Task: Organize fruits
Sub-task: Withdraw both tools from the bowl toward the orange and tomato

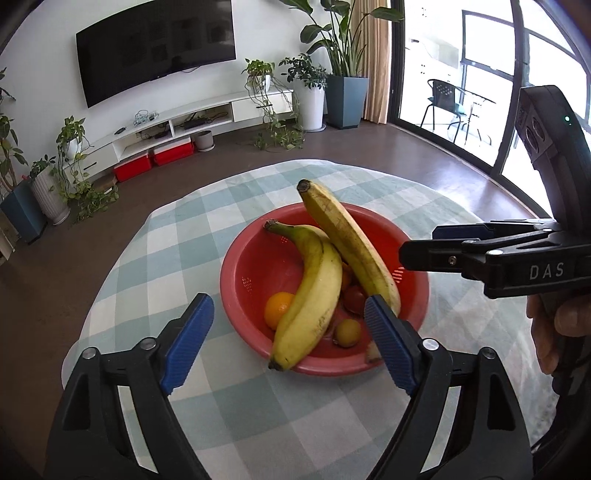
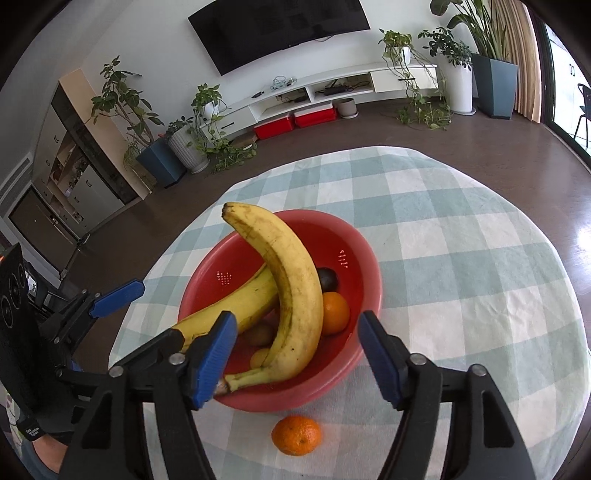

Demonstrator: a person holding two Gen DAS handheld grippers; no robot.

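Bananas [image 2: 291, 295] lie crossed in the red bowl [image 2: 364, 258] over an orange [image 2: 335, 313] and a dark fruit, possibly a plum [image 2: 327, 278]. One mandarin [image 2: 296, 435] sits on the checked cloth [image 2: 461, 258] just beside the bowl. Left gripper [image 1: 288, 347] and right gripper [image 2: 295, 362] both hang spread, empty.

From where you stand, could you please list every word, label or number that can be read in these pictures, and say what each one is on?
"DAS": white letters on the black body of the right gripper, seen from the left wrist view.
Small white print on the dark cuff at the left hand: too small and blurred to read.
The red bowl, the bananas and the television show no readable text.
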